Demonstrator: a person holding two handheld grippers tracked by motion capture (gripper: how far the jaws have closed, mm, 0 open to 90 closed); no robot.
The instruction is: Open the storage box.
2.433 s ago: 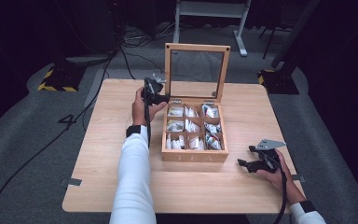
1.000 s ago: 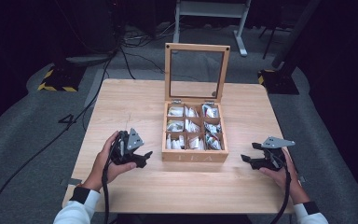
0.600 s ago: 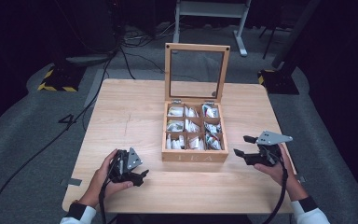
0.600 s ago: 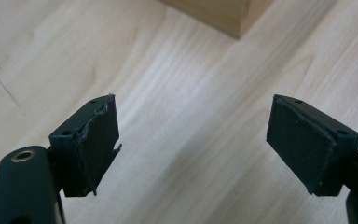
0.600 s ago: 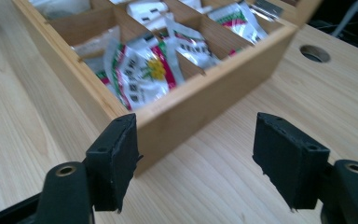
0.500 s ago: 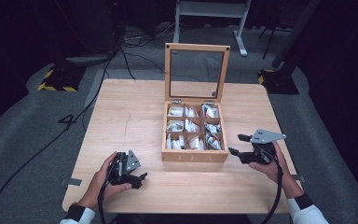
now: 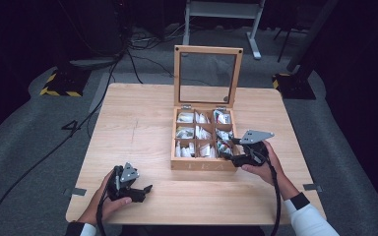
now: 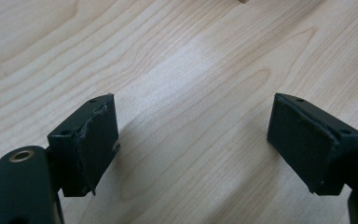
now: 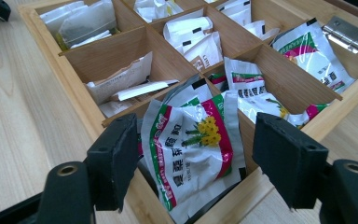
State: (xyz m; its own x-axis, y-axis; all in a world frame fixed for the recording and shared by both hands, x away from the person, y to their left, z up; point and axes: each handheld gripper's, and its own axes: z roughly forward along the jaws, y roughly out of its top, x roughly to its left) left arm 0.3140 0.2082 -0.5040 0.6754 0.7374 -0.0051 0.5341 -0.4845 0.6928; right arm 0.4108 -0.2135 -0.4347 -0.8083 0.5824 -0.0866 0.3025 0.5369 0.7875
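The wooden surface (image 7: 142, 123) holds an open wooden box (image 7: 197, 164) of tea packets (image 9: 191, 149) near its right side.

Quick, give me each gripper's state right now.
Left gripper: open, nothing between its jaws, over bare table.
Right gripper: open, jaws either side of a tea sachet in the wooden box, not clamped.

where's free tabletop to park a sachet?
Bare: the light wooden table left of the open wooden compartment box, and the front strip between the left gripper and right gripper. Crowded: the box's compartments, stuffed with foil sachets.
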